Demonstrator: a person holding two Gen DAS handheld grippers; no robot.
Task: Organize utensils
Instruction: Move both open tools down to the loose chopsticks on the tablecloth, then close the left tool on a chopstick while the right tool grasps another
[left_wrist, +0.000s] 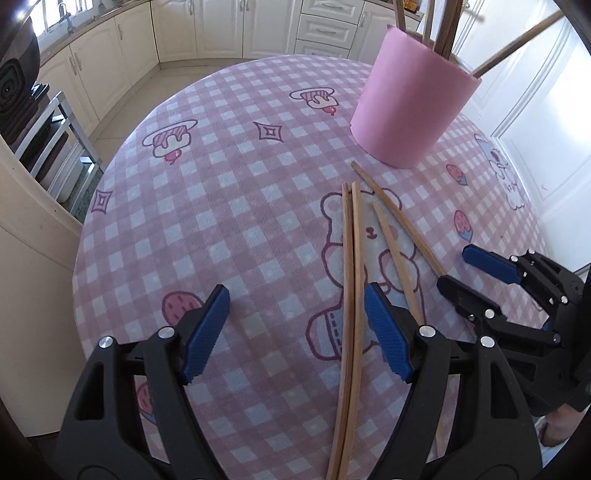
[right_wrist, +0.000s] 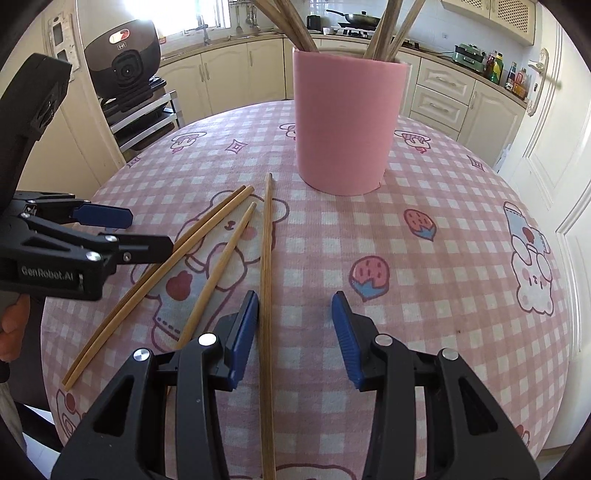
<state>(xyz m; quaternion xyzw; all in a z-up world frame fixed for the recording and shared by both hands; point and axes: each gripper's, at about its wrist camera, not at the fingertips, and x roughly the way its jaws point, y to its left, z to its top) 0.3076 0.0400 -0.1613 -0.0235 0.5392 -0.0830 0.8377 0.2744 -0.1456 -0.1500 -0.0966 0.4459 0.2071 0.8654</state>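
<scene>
- Chopsticks (right_wrist: 207, 254): four loose on the pink checked cloth (right_wrist: 443, 258), just in front of the pink cup (right_wrist: 345, 122); more upright inside the cup.
- Round table, cloth to its edge; cream cabinets (right_wrist: 229, 74) behind, white door (right_wrist: 554, 129) to the right.
- Bare cloth right of the cup.
- Left gripper (left_wrist: 297, 328): jaws apart, empty.
- Right gripper (right_wrist: 295, 332): jaws apart, one chopstick (right_wrist: 266, 295) lying between, ungripped.

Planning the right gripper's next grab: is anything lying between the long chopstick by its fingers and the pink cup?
Nothing visible does. The long chopstick points toward the pink cup over bare tablecloth; the other chopsticks lie off to its left. The right gripper is open.
</scene>
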